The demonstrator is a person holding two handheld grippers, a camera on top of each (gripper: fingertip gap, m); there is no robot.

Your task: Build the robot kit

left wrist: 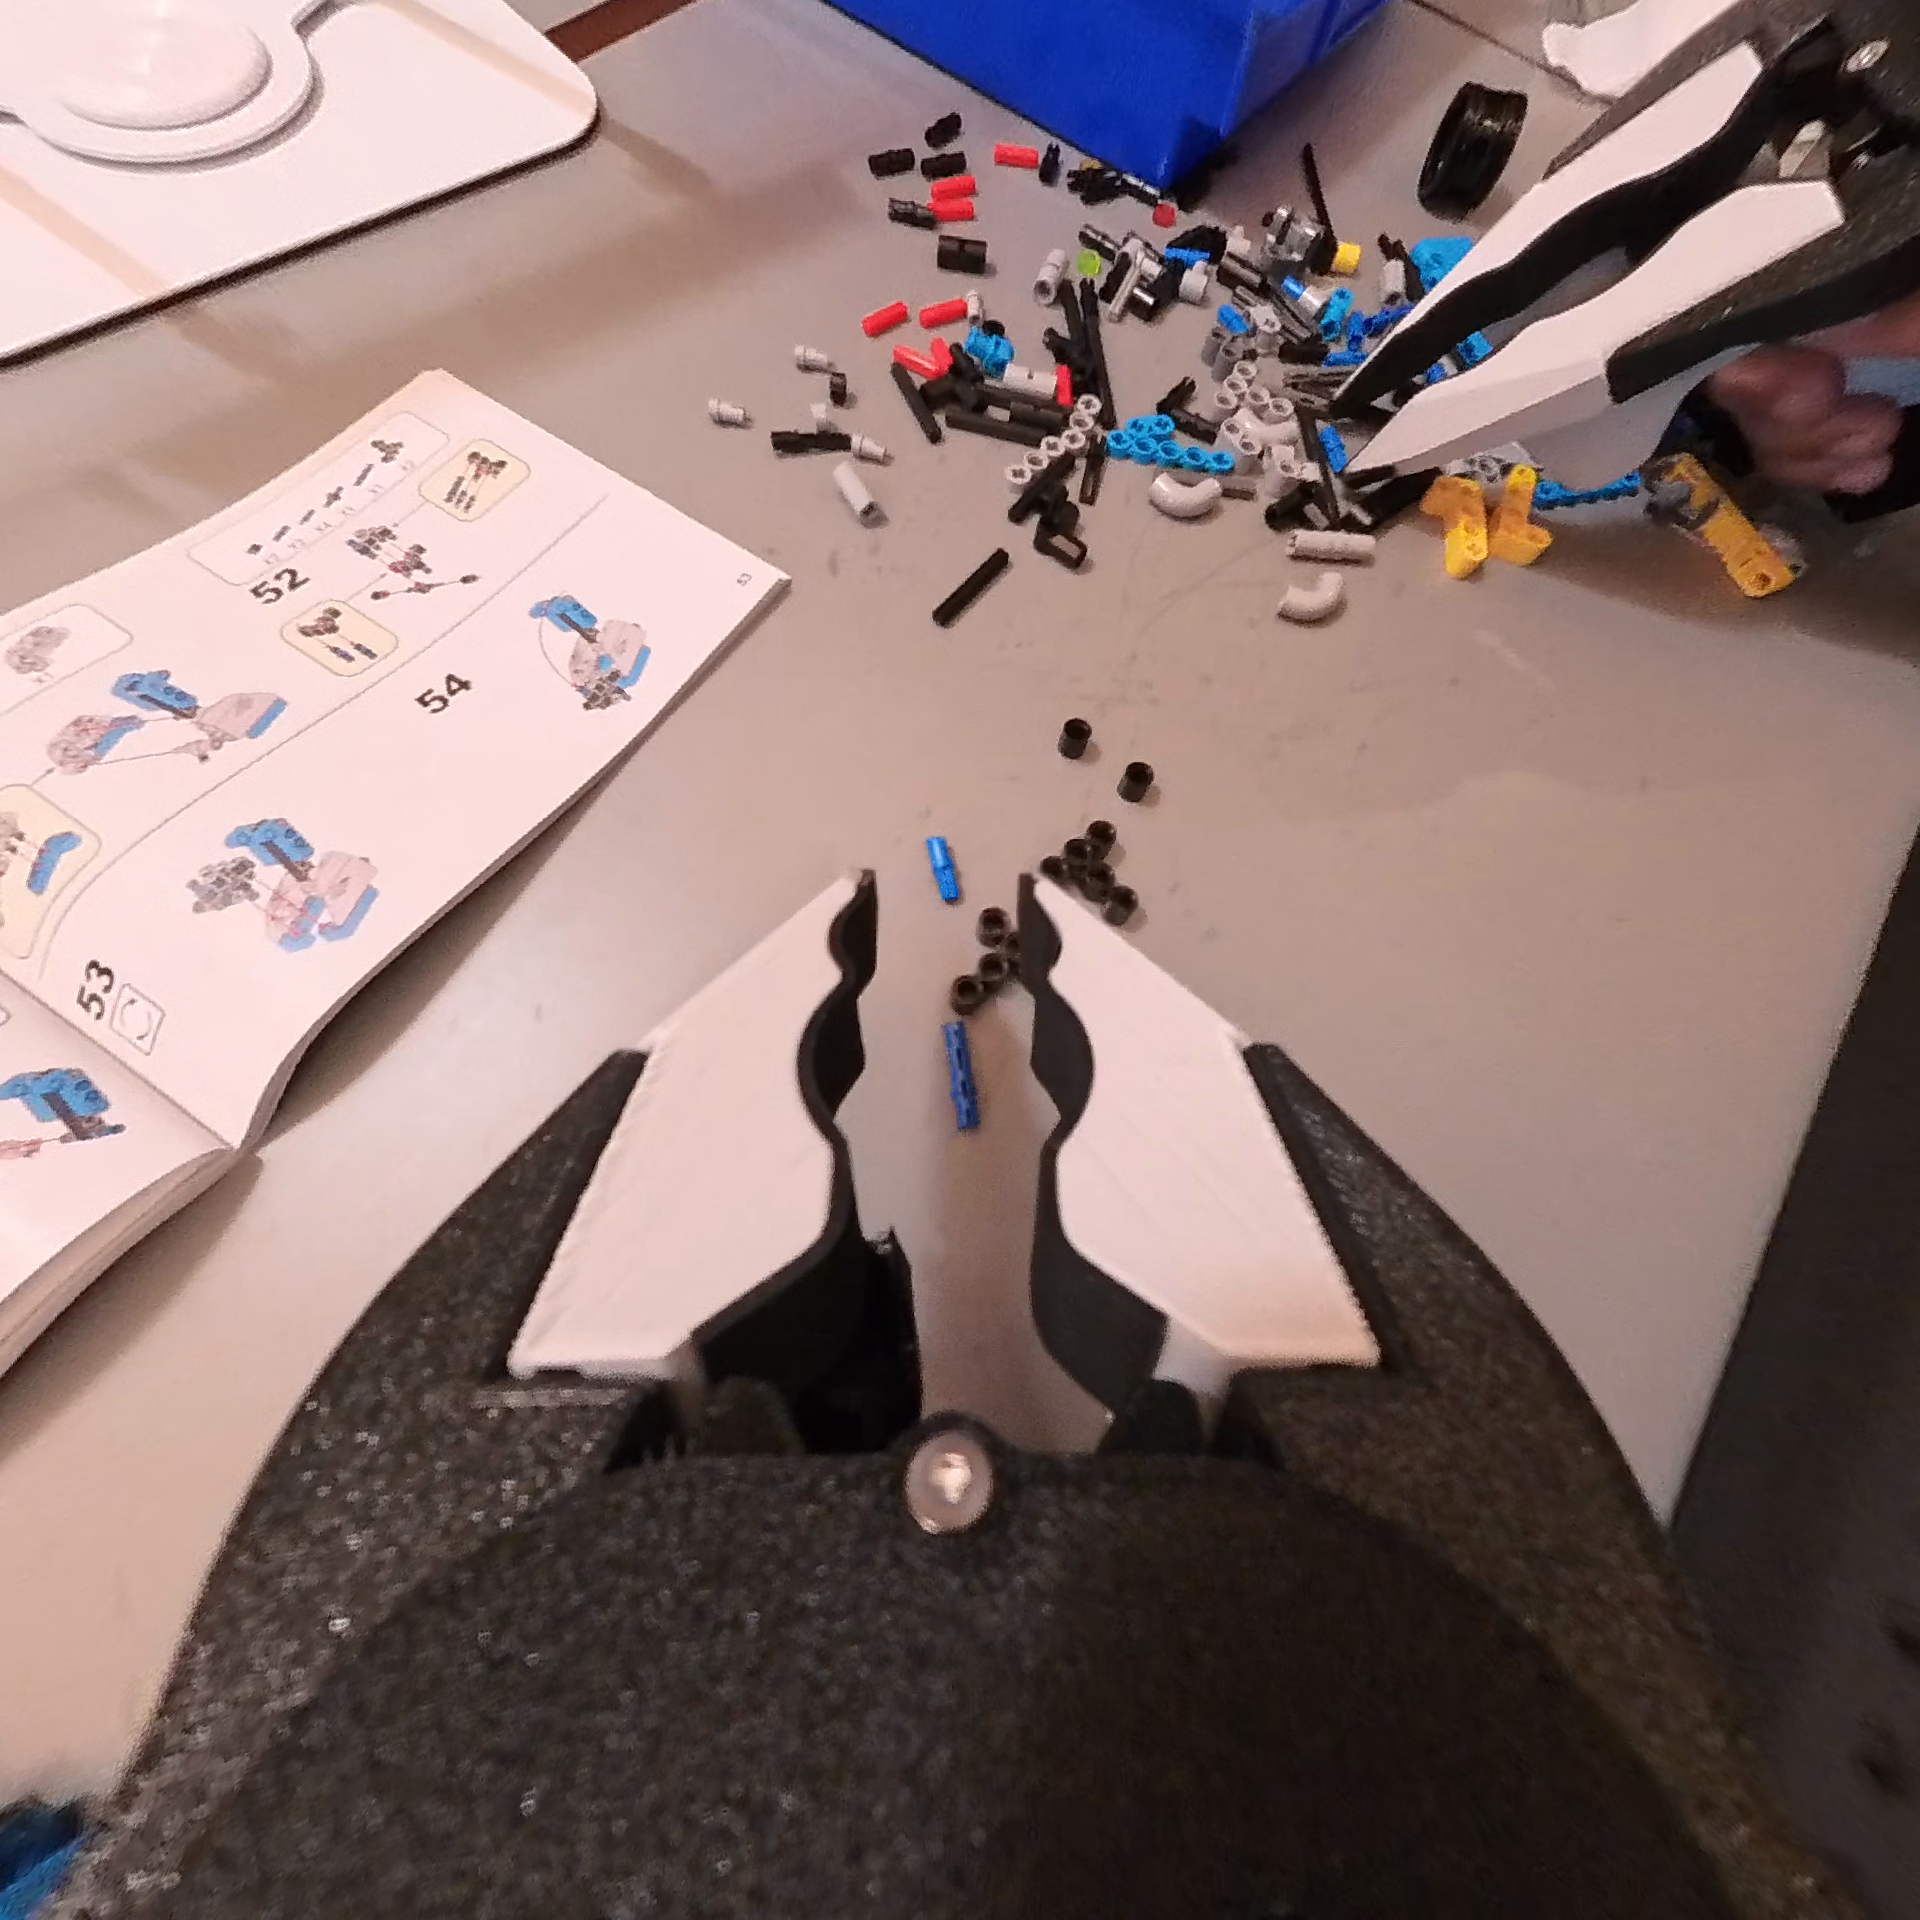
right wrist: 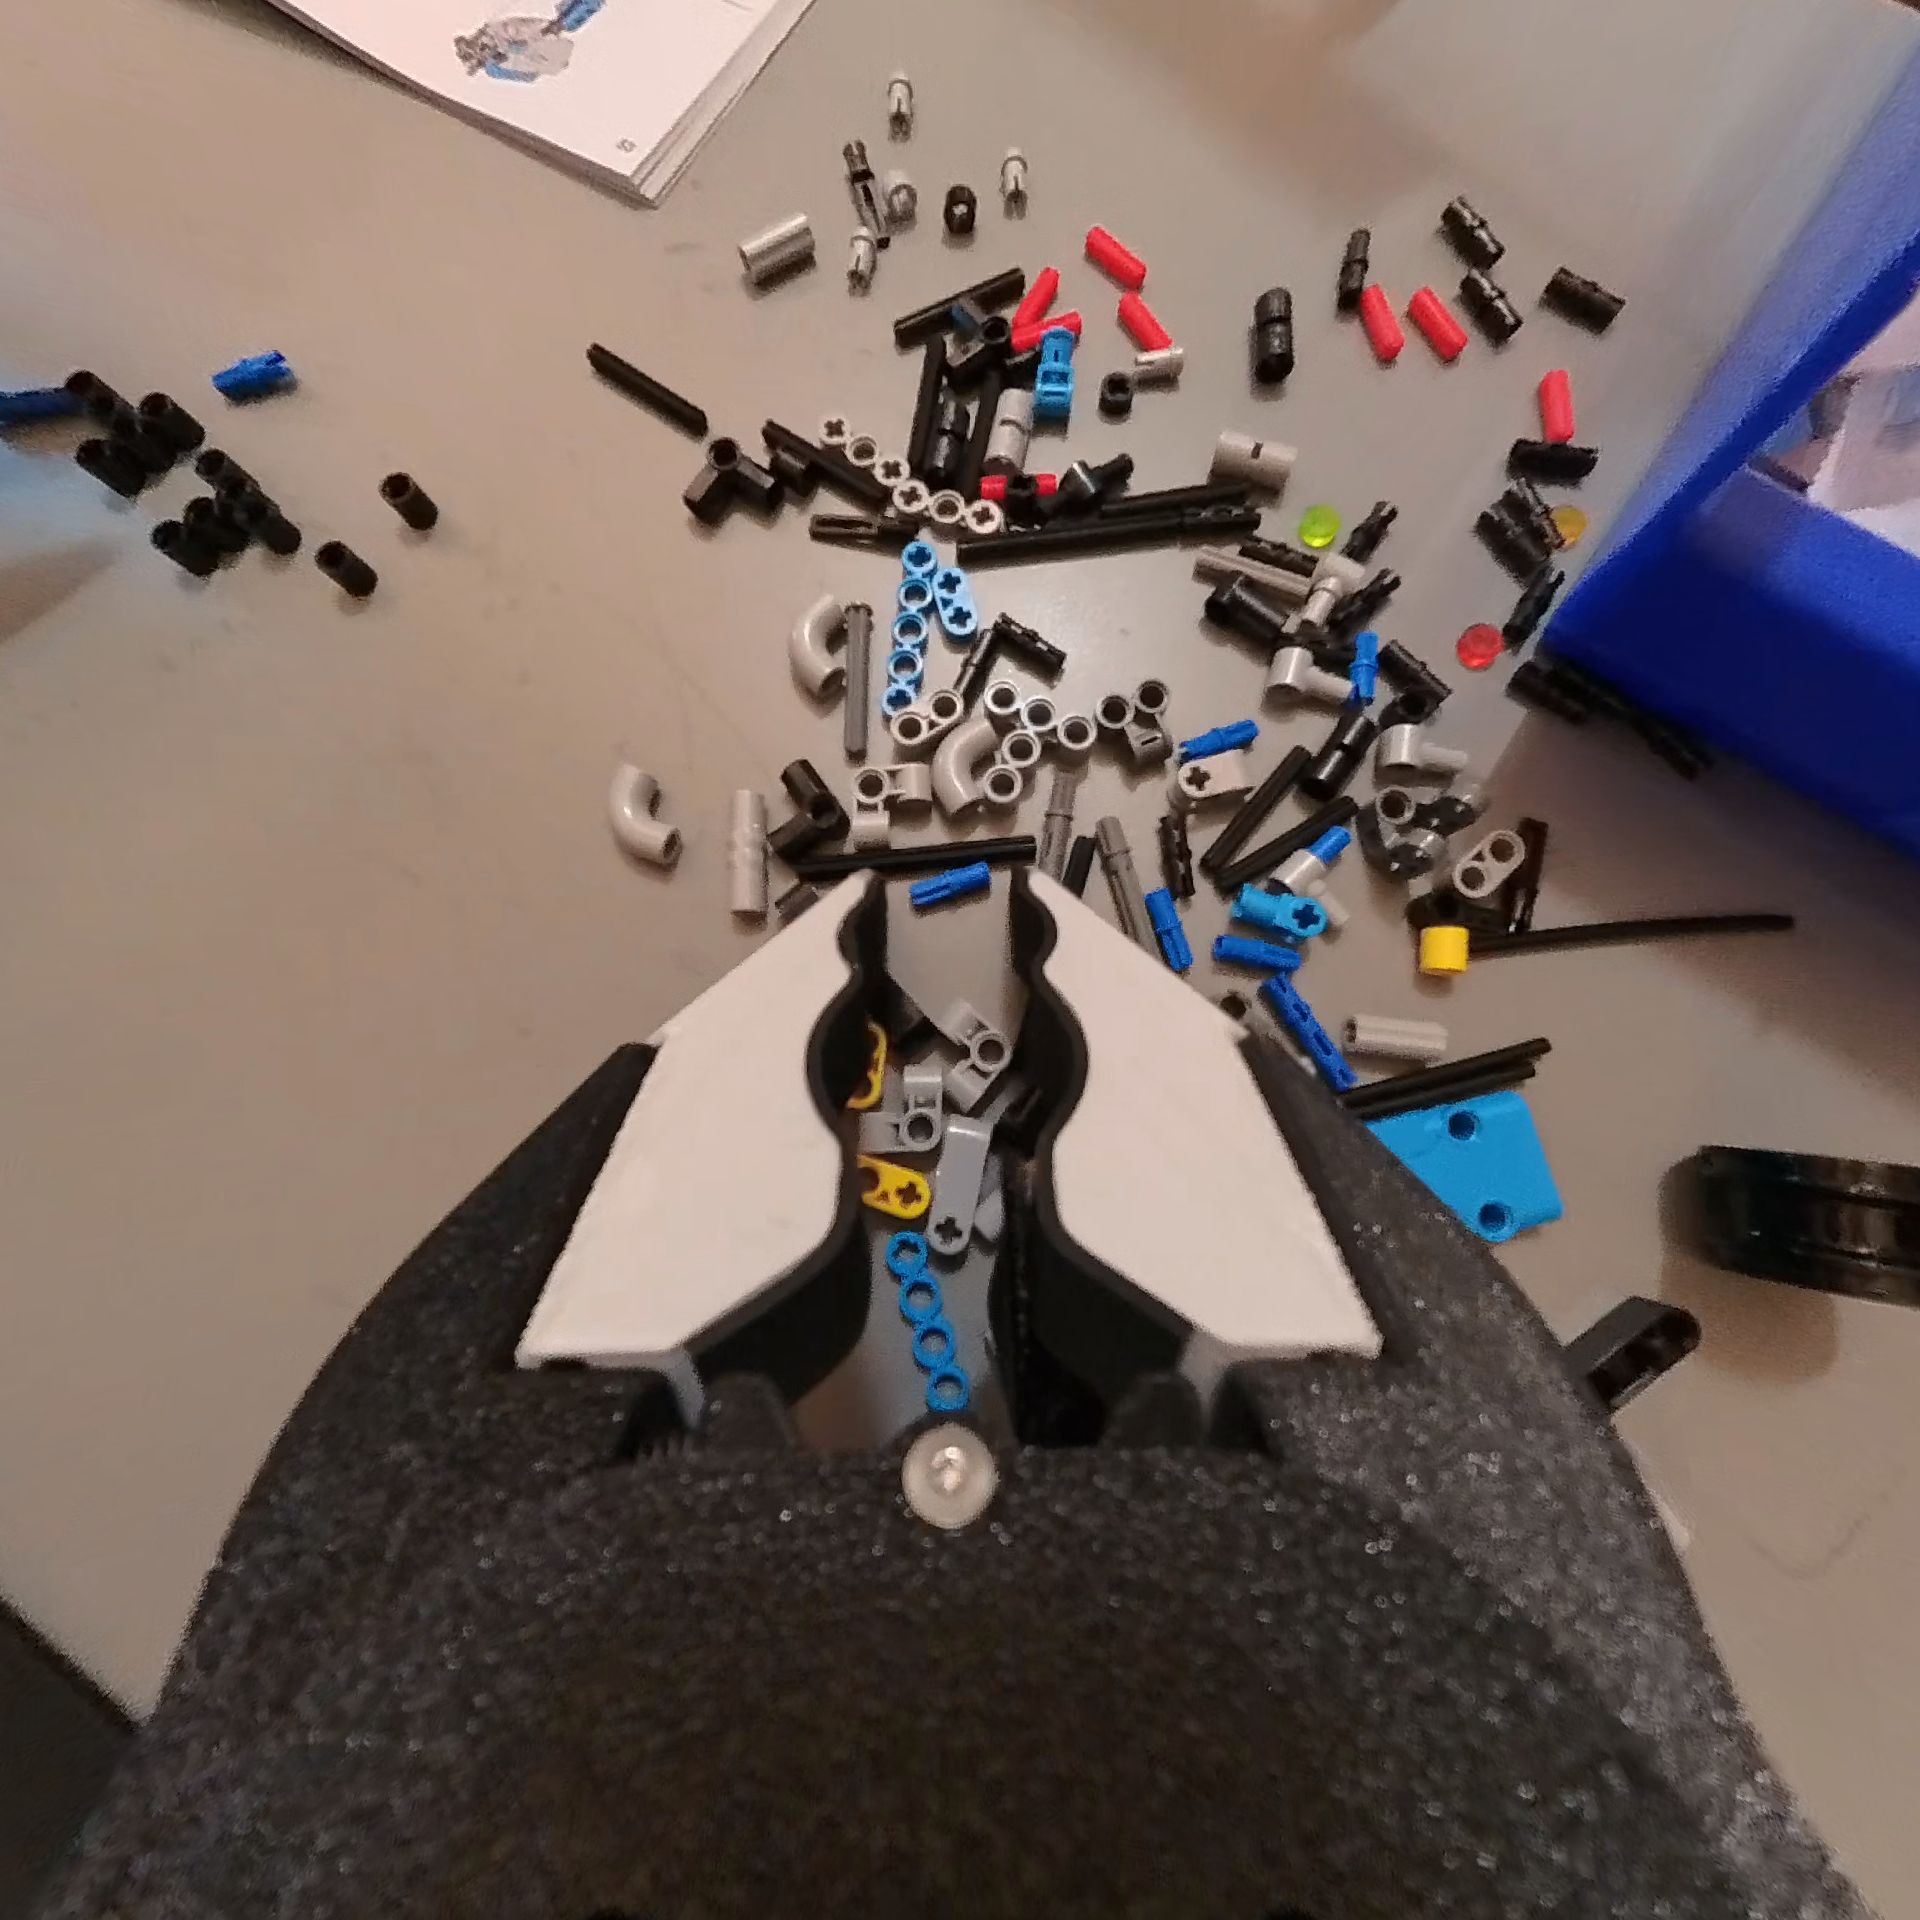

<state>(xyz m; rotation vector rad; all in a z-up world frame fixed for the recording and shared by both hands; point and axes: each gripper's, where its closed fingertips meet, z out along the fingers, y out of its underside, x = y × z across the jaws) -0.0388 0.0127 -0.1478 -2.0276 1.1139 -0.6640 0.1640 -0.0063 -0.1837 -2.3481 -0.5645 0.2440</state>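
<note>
Down low in the left wrist view, the left hand-held gripper (left wrist: 945, 883) hangs over the grey desk (left wrist: 1455, 831) with its fingers spread apart and nothing between them. A blue pin (left wrist: 943, 869) lies just past the fingertips, and a longer blue pin (left wrist: 961, 1075) lies on the desk in the gap between the fingers. Black bushes (left wrist: 1091, 868) cluster beside the right fingertip, some partly hidden by it. An open booklet (left wrist: 312, 779) lies to the left, a white tray (left wrist: 260, 135) beyond it. Farther off, a pile of small parts (left wrist: 1143, 364) spreads before a blue bin (left wrist: 1122, 73). The right hand-held gripper (left wrist: 1351, 426) reaches into that pile from the right, tips down among the pieces, near yellow parts (left wrist: 1486, 520) and a black wheel (left wrist: 1470, 145).

From the right wrist view, the right hand-held gripper (right wrist: 945, 883) is likewise released, holding nothing. A short blue pin (right wrist: 951, 883) lies crosswise on the desk right between its fingertips; whether they touch it I cannot tell. Grey, yellow and blue parts (right wrist: 925, 1164) show in the gap nearer the body. The pile (right wrist: 1091, 623) spreads ahead, the bin (right wrist: 1766, 571) to the right, the wheel (right wrist: 1797, 1216) and a blue plate (right wrist: 1465, 1164) beside the right finger, the bushes (right wrist: 187, 488) far left.
</note>
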